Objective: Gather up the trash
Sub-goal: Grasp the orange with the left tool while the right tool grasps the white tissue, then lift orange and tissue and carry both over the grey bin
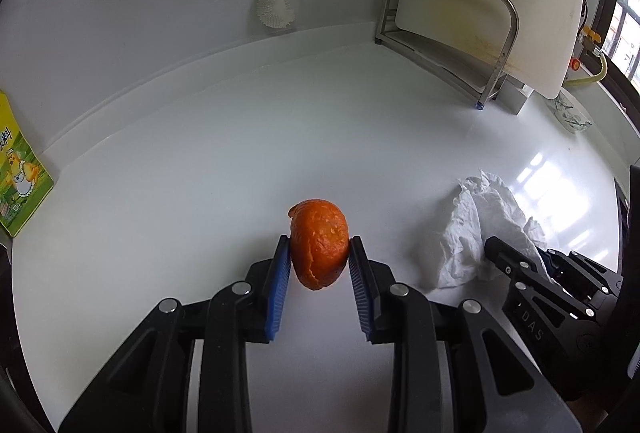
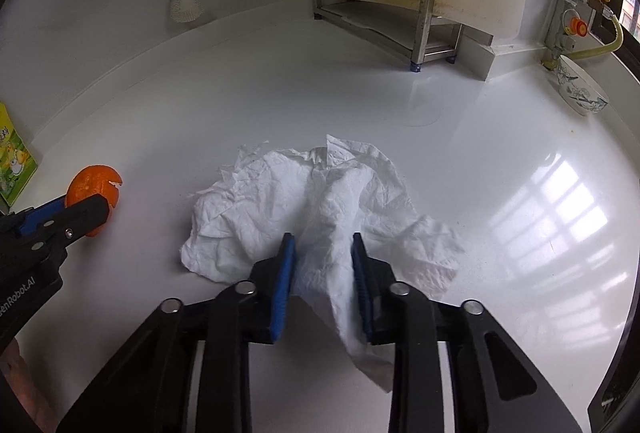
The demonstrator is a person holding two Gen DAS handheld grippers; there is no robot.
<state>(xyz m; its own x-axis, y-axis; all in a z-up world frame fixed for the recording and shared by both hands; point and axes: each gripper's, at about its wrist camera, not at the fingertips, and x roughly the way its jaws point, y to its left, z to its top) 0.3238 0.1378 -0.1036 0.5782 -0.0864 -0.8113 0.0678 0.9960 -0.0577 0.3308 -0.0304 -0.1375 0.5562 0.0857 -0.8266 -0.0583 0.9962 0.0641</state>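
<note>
The left gripper (image 1: 319, 253) pinches a curled orange citrus peel (image 1: 319, 245) between its blue pads, above the glossy white countertop (image 1: 224, 161). To its right, the right gripper (image 2: 323, 247) clamps a crumpled white paper towel (image 2: 320, 209) that spreads ahead of its fingers.

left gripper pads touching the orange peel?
Touching. In the left wrist view, both blue pads of the left gripper press the orange peel with no visible gap.

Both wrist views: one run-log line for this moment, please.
left gripper: shut on orange citrus peel | right gripper: shut on crumpled white paper towel | surface: white countertop | bin: not in view
</note>
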